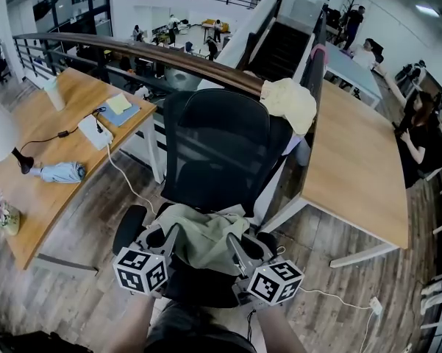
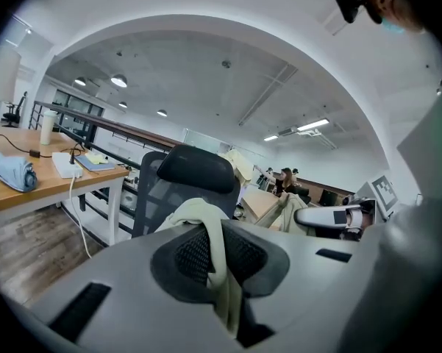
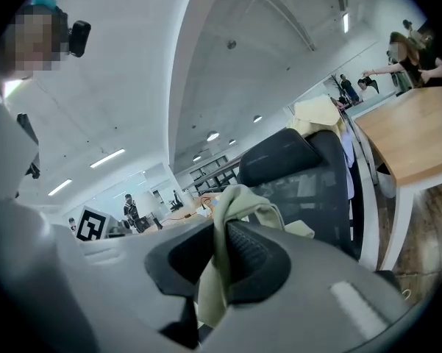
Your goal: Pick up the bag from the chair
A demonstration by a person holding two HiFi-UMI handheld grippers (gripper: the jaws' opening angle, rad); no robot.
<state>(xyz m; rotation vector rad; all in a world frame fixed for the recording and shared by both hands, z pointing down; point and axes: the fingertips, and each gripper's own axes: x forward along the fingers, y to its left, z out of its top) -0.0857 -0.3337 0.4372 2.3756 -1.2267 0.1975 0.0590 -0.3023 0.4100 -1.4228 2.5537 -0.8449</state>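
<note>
Nearest camera: left hand-held gripper (image 1: 167, 235) and right hand-held gripper (image 1: 237, 243), marker cubes toward the lens, both aimed at the chair.
Left hand-held gripper state: clenched on a fold of the bag (image 1: 206, 235); its own view shows pale cloth pinched between the pads.
Right hand-held gripper state: clenched likewise on another fold of the same cloth.
Bag: pale green-beige fabric, slung between the two grips. It hangs in front of the backrest of the chair (image 1: 219, 145) and above the seat; whether its bottom touches the seat is hidden.
Chair: black mesh office chair, with a cream cloth (image 1: 290, 103) draped over its top corner.
Surroundings: wooden desk (image 1: 37, 204) at left, second desk (image 1: 360, 168) at right, wood-plank floor below.
Step (judged): grasp made on both sides; lift in hand.
Next move (judged): raise both grips together and level. Keep the pinch firm so the thin cloth does not slip, then draw the bag clear of the chair.
</note>
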